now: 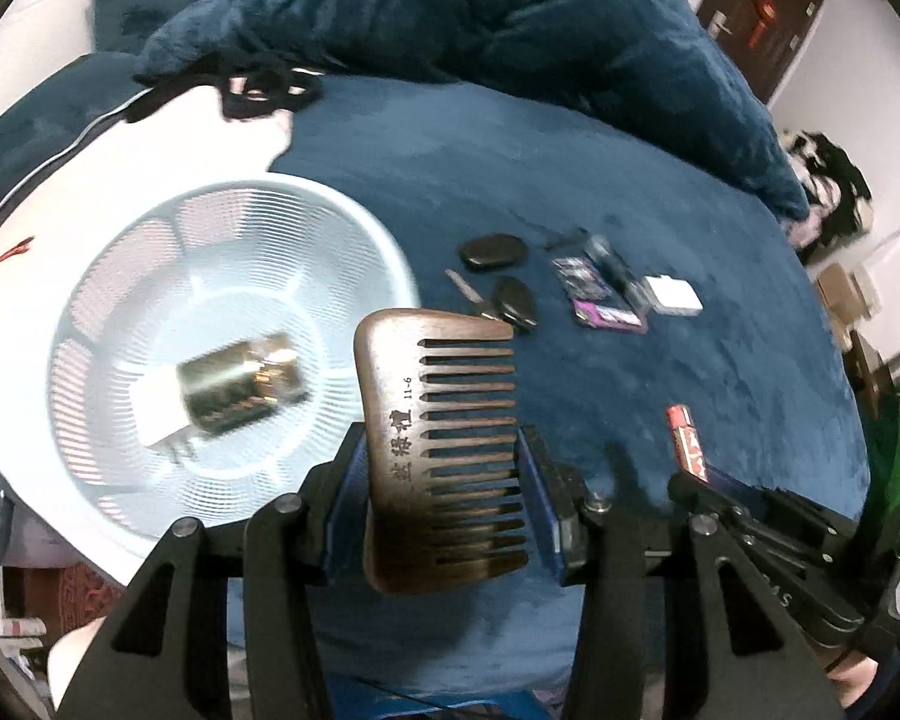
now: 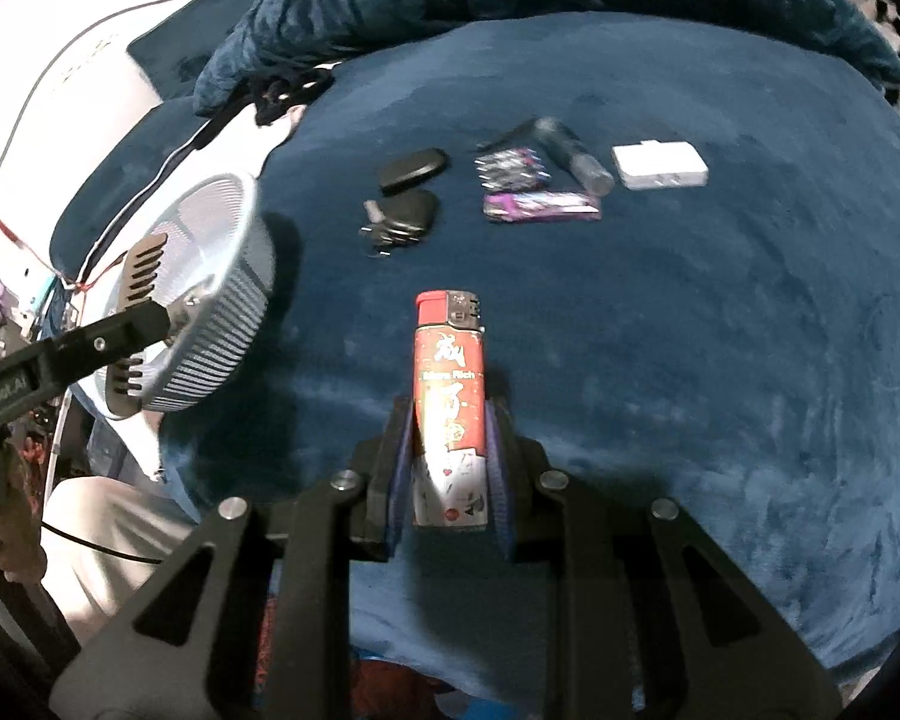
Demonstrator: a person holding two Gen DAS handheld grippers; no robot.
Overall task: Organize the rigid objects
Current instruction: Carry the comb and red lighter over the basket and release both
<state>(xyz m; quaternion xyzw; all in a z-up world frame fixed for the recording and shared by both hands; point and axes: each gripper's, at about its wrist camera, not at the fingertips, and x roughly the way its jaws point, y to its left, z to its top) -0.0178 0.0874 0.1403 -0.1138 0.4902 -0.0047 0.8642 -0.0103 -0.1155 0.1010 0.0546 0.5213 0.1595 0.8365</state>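
Left gripper (image 1: 444, 468) tilting steeply down, clamping wooden comb (image 1: 441, 420) across its width, hanging beside white basket (image 1: 120, 276) on blue blanket (image 1: 630, 372). Right gripper (image 2: 450, 438) angling down likewise, pinching red lighter (image 2: 450, 396) upright above blanket, jaws nearly closed.

Left gripper (image 1: 444, 450) jaws clamp a comb (image 1: 444, 444); right gripper (image 2: 450, 420) jaws clamp a lighter (image 2: 450, 396).
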